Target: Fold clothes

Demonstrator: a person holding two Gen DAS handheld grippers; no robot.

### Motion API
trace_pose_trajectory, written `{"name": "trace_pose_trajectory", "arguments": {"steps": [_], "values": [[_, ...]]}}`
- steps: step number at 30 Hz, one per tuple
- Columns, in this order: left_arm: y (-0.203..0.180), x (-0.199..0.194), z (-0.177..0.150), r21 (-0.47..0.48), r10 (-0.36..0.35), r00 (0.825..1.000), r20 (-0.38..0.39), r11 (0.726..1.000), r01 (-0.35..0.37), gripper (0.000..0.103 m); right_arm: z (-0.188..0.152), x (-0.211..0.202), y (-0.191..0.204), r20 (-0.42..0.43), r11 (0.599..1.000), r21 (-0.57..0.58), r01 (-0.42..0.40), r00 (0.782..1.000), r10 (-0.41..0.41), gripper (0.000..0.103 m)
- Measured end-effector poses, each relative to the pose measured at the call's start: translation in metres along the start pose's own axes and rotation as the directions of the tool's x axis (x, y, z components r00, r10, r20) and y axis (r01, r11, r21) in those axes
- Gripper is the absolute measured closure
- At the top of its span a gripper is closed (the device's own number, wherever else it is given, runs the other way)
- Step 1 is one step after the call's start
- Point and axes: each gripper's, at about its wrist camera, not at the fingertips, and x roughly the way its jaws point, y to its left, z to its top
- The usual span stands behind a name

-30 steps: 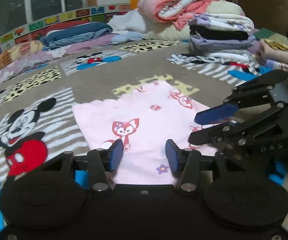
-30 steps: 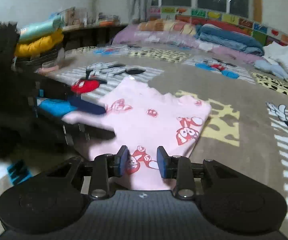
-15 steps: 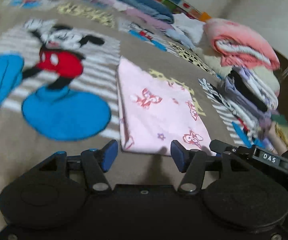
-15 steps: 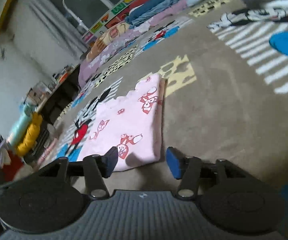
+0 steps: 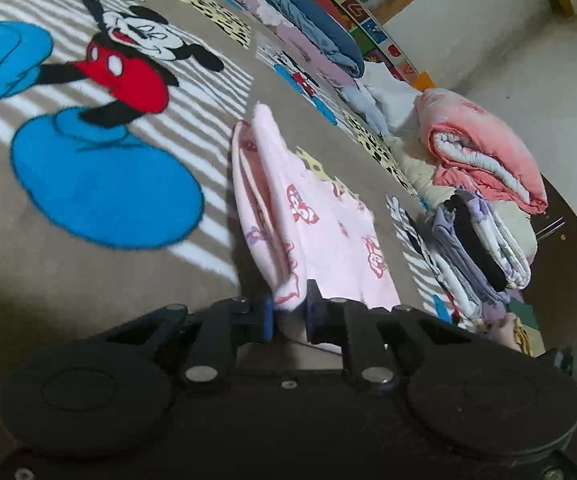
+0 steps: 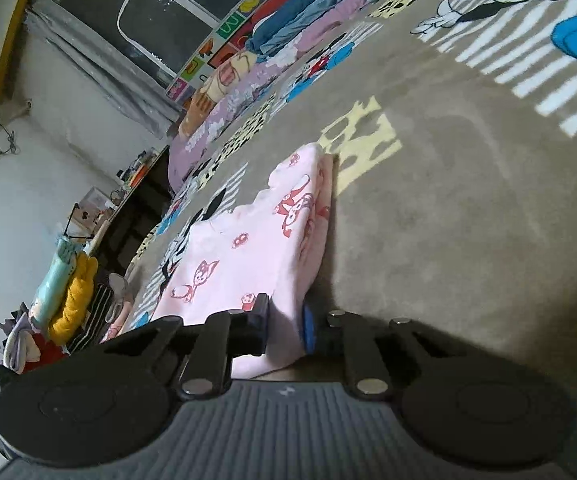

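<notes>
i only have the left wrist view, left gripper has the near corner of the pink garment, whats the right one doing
Observer: The right gripper is closing its jaws on the pink garment at its own near corner, cloth between the pads.
Operator: ok is that edge folded or single layer
Observer: Folded; the right wrist view shows stacked layers along the garment's right edge, lying on the brown cartoon-mouse blanket.
Operator: anything close on that side
Observer: Only bare blanket right of that edge. A yellow folded item under a mint one sits far off to the left by the wall.
</notes>
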Motion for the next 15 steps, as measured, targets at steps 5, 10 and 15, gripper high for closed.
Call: {"name": "trace_pose_trajectory", "arguments": {"steps": [5,10,15], "values": [[0.004,-0.021,-0.025,-0.109,-0.019,1.0,-0.017,0.994,0.017,0.092,-0.009,-0.024,-0.003,-0.008,0.999,0.047,-0.026,1.0,0.026,0.085],[0.01,-0.05,-0.055,-0.221,-0.037,0.999,-0.038,0.975,0.028,0.092,-0.032,-0.058,-0.005,-0.024,0.995,0.094,-0.036,0.999,0.038,0.085],[0.015,-0.08,-0.085,-0.308,-0.059,0.997,-0.042,0.95,0.043,0.092,-0.057,-0.088,-0.004,-0.057,0.995,0.091,-0.035,0.998,0.041,0.086]]}}
